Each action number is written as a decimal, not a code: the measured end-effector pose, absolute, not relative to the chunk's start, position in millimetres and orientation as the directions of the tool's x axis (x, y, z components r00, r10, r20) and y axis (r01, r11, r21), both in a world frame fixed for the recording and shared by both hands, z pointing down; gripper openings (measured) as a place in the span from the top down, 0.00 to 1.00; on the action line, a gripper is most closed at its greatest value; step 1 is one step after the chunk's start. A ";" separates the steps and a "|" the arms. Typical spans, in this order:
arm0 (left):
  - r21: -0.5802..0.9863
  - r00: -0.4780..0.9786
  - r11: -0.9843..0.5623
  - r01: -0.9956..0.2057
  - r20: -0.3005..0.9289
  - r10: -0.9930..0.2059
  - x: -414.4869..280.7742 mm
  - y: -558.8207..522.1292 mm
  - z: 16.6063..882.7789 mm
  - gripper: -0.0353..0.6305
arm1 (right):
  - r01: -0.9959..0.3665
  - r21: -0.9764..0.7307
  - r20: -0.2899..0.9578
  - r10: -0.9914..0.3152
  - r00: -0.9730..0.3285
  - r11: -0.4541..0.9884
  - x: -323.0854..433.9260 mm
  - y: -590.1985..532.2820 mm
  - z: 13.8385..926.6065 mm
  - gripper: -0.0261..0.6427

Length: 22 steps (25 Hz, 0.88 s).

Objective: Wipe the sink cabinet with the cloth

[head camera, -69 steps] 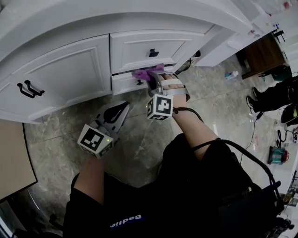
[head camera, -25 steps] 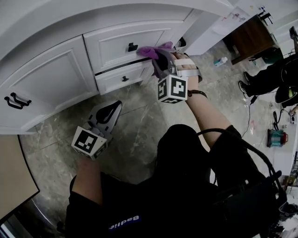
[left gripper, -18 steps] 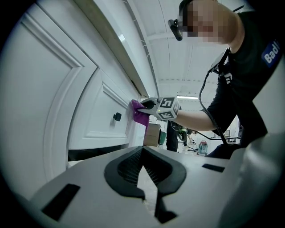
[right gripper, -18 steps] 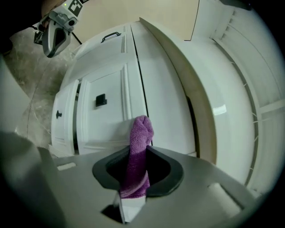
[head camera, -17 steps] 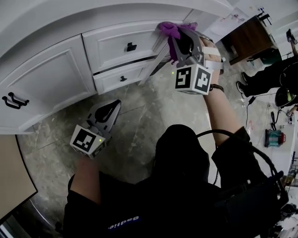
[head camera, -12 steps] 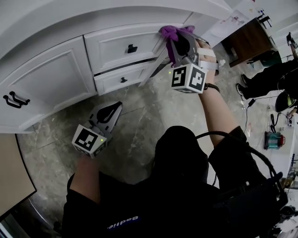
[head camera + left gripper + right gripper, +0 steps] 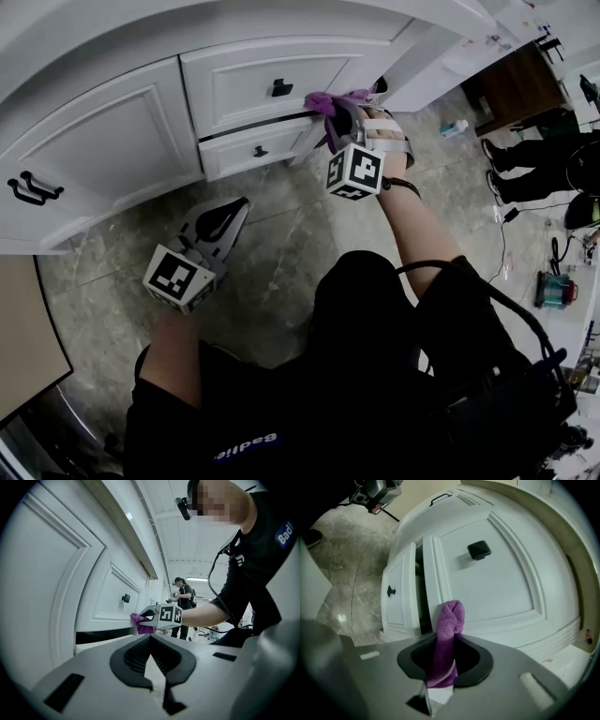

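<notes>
The white sink cabinet (image 7: pixel 112 141) curves across the top of the head view. My right gripper (image 7: pixel 339 112) is shut on a purple cloth (image 7: pixel 322 101). It presses the cloth against the lower right corner of the upper drawer front (image 7: pixel 248 80), just above the dark gap over the lower drawer (image 7: pixel 246 155). In the right gripper view the cloth (image 7: pixel 449 620) touches the upper drawer's bottom rail (image 7: pixel 487 613), below its black knob (image 7: pixel 479 550). My left gripper (image 7: pixel 236 208) hangs low over the floor, shut and holding nothing, apart from the cabinet.
The floor (image 7: pixel 281 244) is grey marble tile. A cabinet door with two black handles (image 7: pixel 36 186) is at the left. A dark wooden unit (image 7: pixel 511 80), a bottle (image 7: pixel 453 128), a seated person's legs (image 7: pixel 534 173) and cables lie to the right.
My right gripper carried the cloth up from the lower drawer to the upper drawer's top right corner, then back down to its lower edge. The left gripper has barely moved.
</notes>
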<state>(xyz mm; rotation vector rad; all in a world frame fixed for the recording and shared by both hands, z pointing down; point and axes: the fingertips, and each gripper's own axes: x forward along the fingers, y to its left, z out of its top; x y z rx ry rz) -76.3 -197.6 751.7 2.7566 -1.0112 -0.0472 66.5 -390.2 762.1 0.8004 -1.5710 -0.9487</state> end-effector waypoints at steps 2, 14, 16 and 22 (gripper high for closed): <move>0.207 0.769 -0.746 -0.633 0.056 -0.637 -76.2 -196.0 751.6 0.96 | -0.027 0.884 0.453 -0.871 -0.193 0.466 65.7 -390.4 774.0 0.85; 0.173 0.769 -0.751 -0.637 0.078 -0.634 -58.9 -171.4 716.4 0.96 | -0.097 0.808 0.557 -0.806 -0.199 0.582 71.9 -358.8 770.2 0.85; 0.209 0.778 -0.754 -0.623 0.061 -0.626 -47.8 -158.7 707.1 0.96 | -0.098 0.759 0.620 -0.761 -0.192 0.644 79.8 -330.3 763.6 0.85; 0.430 0.544 -0.424 -0.797 0.208 -0.813 -61.7 -122.5 742.8 0.96 | -0.041 0.573 0.803 -0.570 -0.176 0.819 115.1 -221.6 719.5 0.85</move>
